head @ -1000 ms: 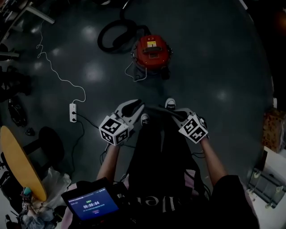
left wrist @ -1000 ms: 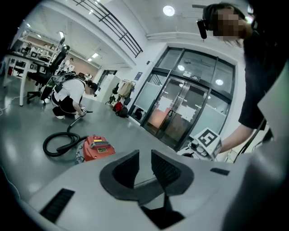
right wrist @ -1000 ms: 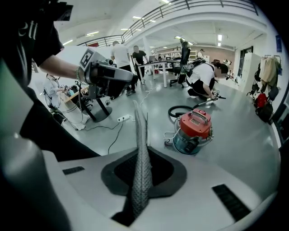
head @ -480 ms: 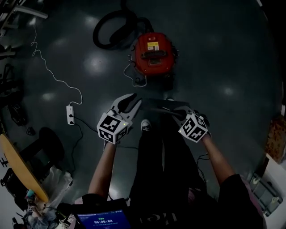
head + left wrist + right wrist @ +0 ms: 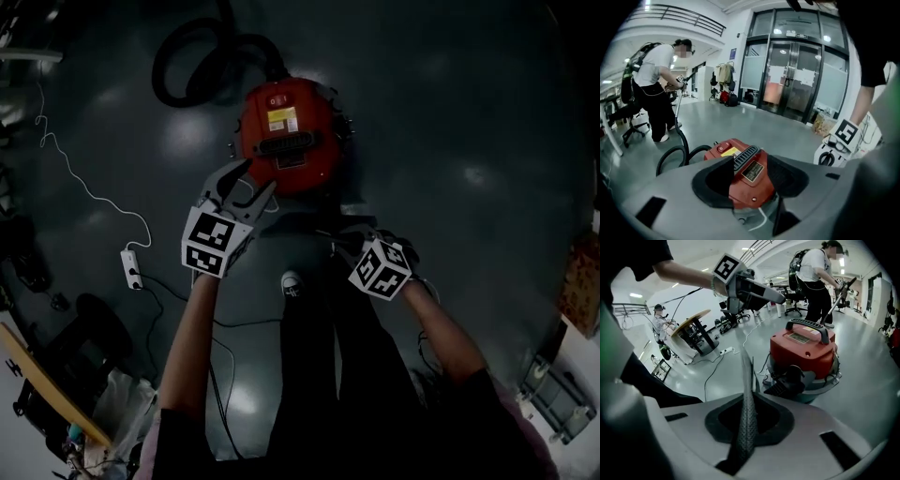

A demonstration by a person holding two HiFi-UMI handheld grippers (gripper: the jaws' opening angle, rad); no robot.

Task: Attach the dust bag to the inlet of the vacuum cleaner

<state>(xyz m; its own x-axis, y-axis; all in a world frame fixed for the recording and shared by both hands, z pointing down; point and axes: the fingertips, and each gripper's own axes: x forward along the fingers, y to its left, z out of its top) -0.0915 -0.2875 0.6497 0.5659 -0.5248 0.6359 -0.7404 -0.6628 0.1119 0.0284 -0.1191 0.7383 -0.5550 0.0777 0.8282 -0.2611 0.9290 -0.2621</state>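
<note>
The red vacuum cleaner [image 5: 286, 136] stands on the dark floor, its black handle on top [image 5: 806, 326]. My left gripper [image 5: 246, 184] hangs just over its near left edge. Its jaws are opening with nothing between them, and the red lid [image 5: 745, 173] shows beyond the gap. My right gripper [image 5: 352, 246] is nearer to me and shut on the dust bag [image 5: 747, 420], a thin grey textured sheet seen edge-on. The bag reaches left as a dark flat strip [image 5: 309, 225]. A black fitting [image 5: 792, 378] sits low on the vacuum's side facing the right gripper.
The black hose [image 5: 202, 56] coils behind the vacuum. A white power strip [image 5: 129, 267] and its cable lie on the floor at left. My legs and a shoe [image 5: 292, 281] are below the grippers. A person [image 5: 654, 89] works farther off, near a round wooden table [image 5: 693, 317].
Both grippers have moved forward and down toward the vacuum, which now lies close in front of them. The left jaws have spread wider. The right gripper stays closed on the bag.
</note>
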